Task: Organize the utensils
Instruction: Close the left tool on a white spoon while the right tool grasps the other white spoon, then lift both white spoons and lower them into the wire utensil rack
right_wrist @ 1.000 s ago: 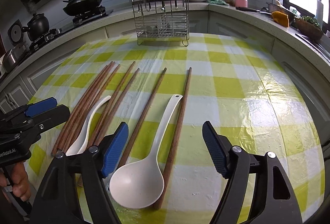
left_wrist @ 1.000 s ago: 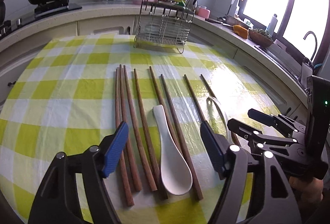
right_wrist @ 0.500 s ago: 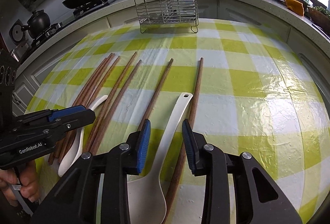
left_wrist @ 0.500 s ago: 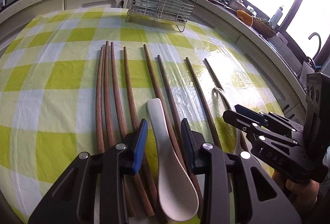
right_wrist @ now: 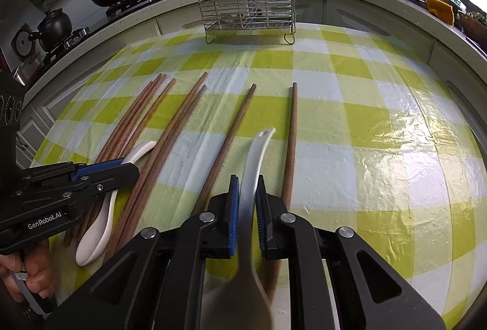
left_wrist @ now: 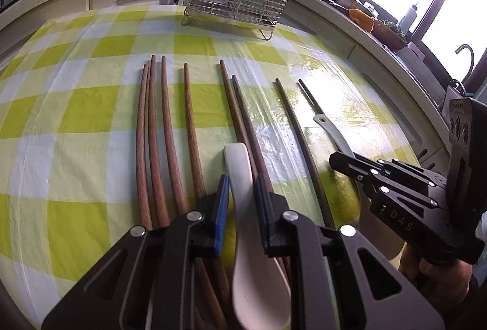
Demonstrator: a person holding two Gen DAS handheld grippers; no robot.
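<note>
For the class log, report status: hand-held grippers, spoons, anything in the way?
Left hand-held gripper closing on short white spoon. Right hand-held gripper closing on long white ladle. Chopsticks crowd both. Wire rack unobstructed.

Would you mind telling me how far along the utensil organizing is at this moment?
Nothing looks put away yet: the wire rack appears empty. In hand, the left gripper is closing around the short white spoon, and the right gripper is closing around the long white ladle. Left: both spoons and all the wooden chopsticks on the checked tablecloth.
</note>
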